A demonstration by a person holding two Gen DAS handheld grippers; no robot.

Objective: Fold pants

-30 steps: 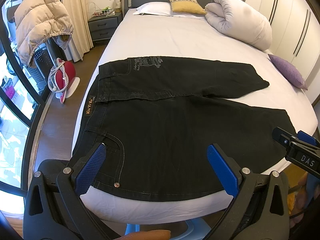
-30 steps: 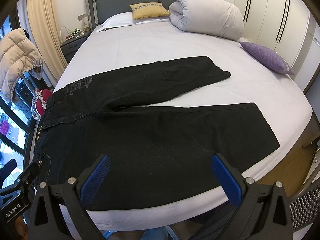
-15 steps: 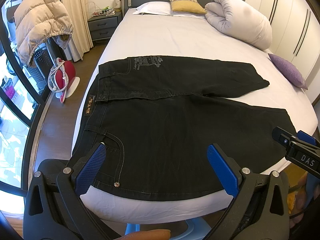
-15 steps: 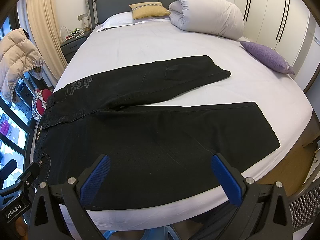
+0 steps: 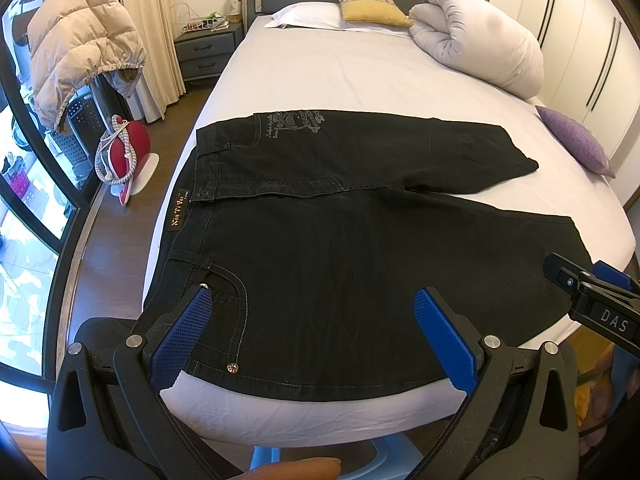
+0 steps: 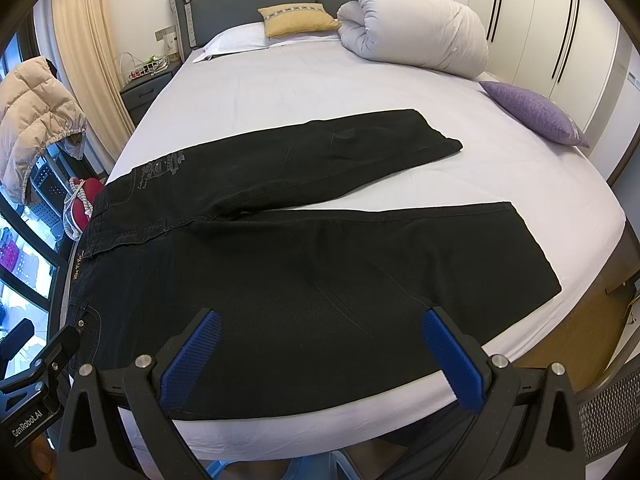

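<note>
In the left wrist view, a pair of black jeans (image 5: 360, 248) is seen spread flat across the foot of a bed (image 5: 320, 68), waistband toward the bed's left edge and both legs running to the right, splayed apart in a V. The left gripper (image 5: 320, 320) is held above the near hip with its blue pads wide apart and nothing between them; the near front pocket (image 5: 224, 300) with its rivets lies just beside the left pad. A folded white duvet (image 5: 480, 36) and a purple cushion (image 5: 576, 140) sit well apart from the garment. In the right wrist view, the same jeans (image 6: 320, 264) are shown with the near leg's hem (image 6: 532, 244) close to the bed's right edge and the far leg (image 6: 320, 160) angled away. The right gripper (image 6: 320, 354) is likewise spread and empty, poised over the near leg's lower edge. The denim is judged soft but fairly heavy and thick, likely to drape and drag over the sheet rather than slip, and to hold a crease poorly. Hold is best taken at doubled, stitched edges: the waistband near the hip for the left side, the near hem or outer seam for the right.
</note>
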